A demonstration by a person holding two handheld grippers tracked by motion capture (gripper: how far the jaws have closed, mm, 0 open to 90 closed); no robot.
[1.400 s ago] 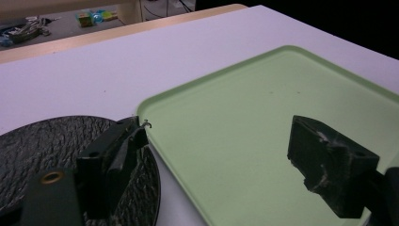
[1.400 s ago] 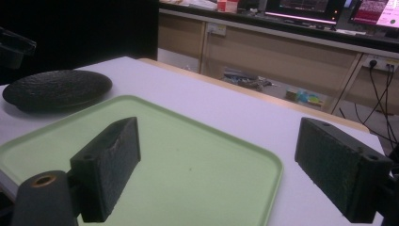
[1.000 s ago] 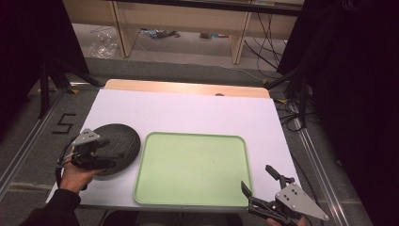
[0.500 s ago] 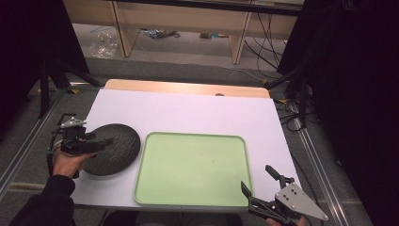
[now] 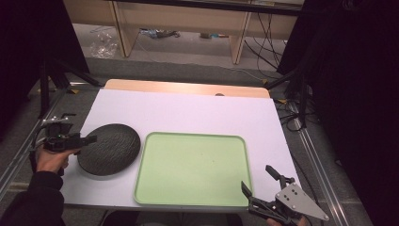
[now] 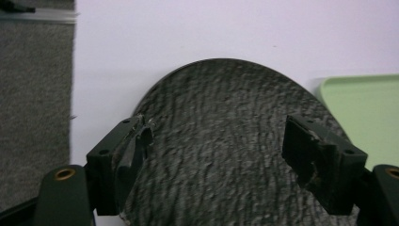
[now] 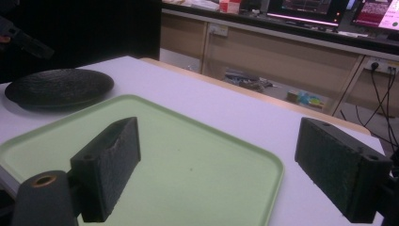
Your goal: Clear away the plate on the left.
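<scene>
Black plate (image 6: pixel 226 150) between left gripper (image 6: pixel 221 150) jaws, wide, just closing slightly; right gripper (image 7: pixel 226 174) jaws apart, empty.

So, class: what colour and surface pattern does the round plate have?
The plate is black, with a rippled, bark-like texture; the left gripper view shows it best.

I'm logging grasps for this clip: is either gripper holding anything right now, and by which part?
Nothing is held. The left gripper is open, its jaws just closing around the black plate's near rim; the right gripper is open above the green tray.
</scene>
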